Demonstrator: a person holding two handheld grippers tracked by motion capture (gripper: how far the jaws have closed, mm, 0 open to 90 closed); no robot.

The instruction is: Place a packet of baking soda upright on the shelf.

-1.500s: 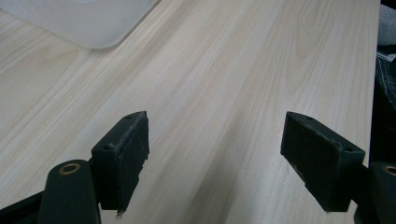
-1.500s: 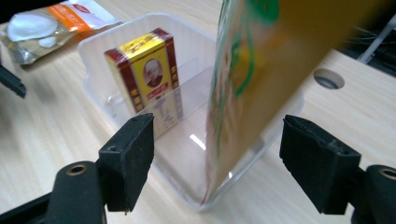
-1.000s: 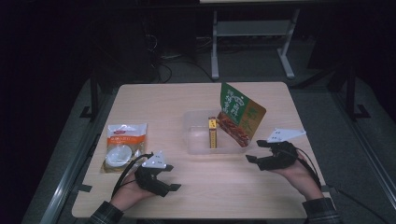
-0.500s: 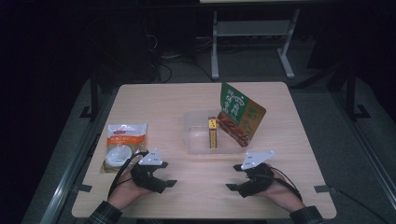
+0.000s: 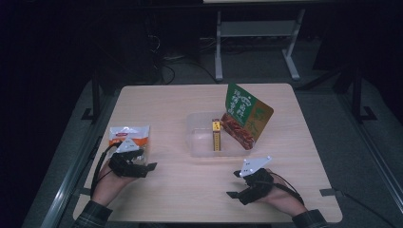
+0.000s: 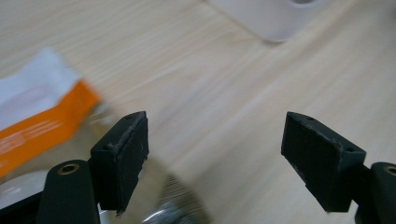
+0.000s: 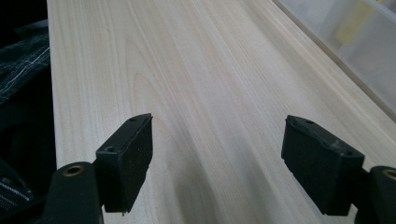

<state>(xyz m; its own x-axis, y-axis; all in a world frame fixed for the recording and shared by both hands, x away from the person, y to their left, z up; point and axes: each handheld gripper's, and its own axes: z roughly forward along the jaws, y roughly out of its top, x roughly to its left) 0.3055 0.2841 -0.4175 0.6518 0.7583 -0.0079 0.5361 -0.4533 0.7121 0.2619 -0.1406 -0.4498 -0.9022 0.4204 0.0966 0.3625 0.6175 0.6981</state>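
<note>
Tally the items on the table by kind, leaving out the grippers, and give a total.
Snack packets: 2, the orange-and-white packet at the left and the green-and-red pouch leaning in the bin.
Clear plastic bins: 1, the bin at mid-table.
Small yellow boxes: 1, the yellow box inside the bin.
Total: 4

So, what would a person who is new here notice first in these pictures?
Probably the green snack bag, leaning upright at the right end of the clear tray in the middle of the table. Next, the orange and white packet at the left, with the open left gripper beside it.
</note>
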